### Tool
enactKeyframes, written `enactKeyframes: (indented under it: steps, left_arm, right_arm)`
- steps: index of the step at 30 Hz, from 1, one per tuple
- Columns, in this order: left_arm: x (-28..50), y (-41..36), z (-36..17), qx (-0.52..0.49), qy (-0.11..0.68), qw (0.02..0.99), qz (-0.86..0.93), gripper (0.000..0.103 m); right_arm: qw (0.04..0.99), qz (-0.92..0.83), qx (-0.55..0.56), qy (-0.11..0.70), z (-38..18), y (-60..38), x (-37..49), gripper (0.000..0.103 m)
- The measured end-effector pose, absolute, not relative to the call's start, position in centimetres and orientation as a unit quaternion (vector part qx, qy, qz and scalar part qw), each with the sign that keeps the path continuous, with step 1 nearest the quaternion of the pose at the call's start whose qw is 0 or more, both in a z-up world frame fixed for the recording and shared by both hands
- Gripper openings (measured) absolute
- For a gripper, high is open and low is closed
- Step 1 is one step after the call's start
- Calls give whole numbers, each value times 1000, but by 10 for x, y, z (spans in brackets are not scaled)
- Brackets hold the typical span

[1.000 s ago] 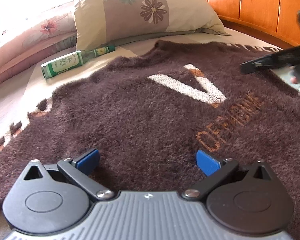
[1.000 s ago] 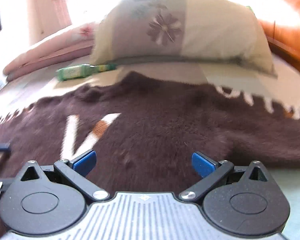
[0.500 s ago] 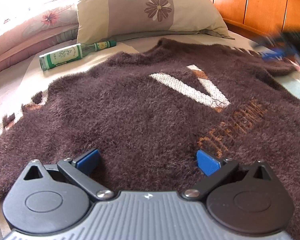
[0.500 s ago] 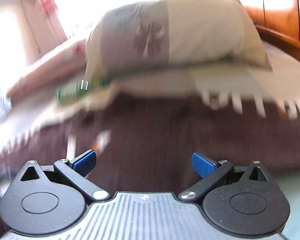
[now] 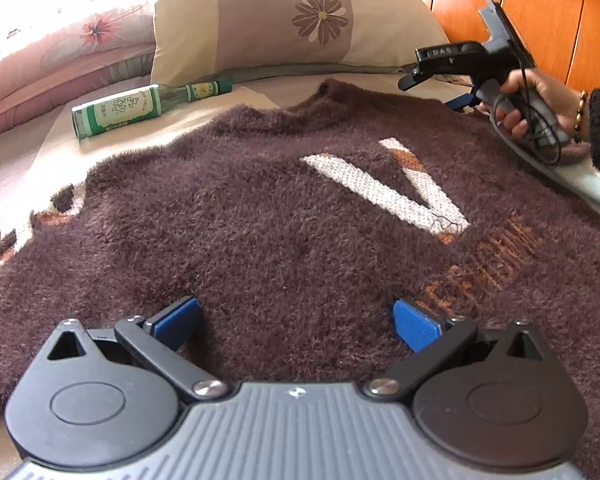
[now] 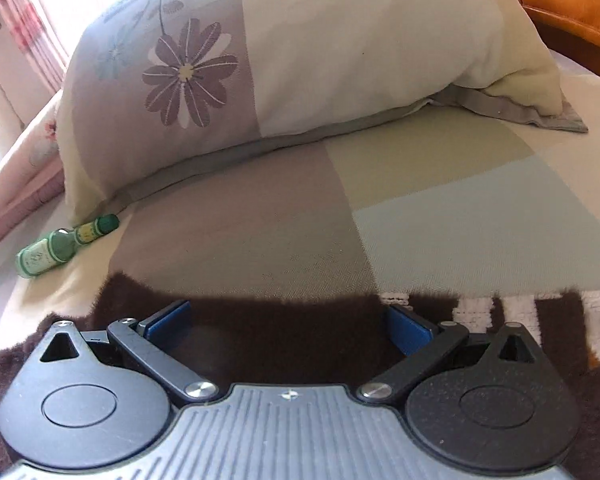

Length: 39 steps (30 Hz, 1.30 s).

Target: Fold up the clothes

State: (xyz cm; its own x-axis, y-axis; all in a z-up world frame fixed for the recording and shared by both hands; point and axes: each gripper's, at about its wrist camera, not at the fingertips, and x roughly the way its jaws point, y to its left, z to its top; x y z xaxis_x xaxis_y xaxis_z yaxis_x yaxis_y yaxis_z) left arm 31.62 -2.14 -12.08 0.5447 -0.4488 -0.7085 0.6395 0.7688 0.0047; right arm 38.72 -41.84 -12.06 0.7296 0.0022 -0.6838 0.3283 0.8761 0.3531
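Sweater (image 5: 284, 216) — brown, fuzzy, spread flat on bed (image 6: 480, 216). Left gripper (image 5: 296, 320) over its near hem, right gripper (image 6: 288, 326) at its far edge — both released. Green bottle (image 5: 136, 108) far left, beside pillow (image 5: 284, 16).

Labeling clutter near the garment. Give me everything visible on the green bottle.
The green bottle is glass by the look, with a green-and-white printed label around its body, a smaller label on the neck and a green cap. It lies on its side on the bedsheet, capped end pointing toward the floral pillow and close against its lower edge. It lies apart from the brown sweater. No gripper is near it. Contents cannot be told.
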Motion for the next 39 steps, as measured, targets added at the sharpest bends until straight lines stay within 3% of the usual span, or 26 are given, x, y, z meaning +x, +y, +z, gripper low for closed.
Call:
enactKeyframes:
  steps: [14, 30, 39]
  left_arm:
    - [317, -22, -123, 130, 361, 870, -311, 102]
    - [316, -22, -124, 128, 359, 871, -308, 103]
    - [316, -22, -125, 126, 357, 872, -309, 103]
  right_arm:
    - [896, -135, 177, 385, -118, -428, 354, 103]
    - [894, -114, 203, 384, -114, -433, 233, 103]
    - [884, -32, 300, 357, -90, -429, 238, 103]
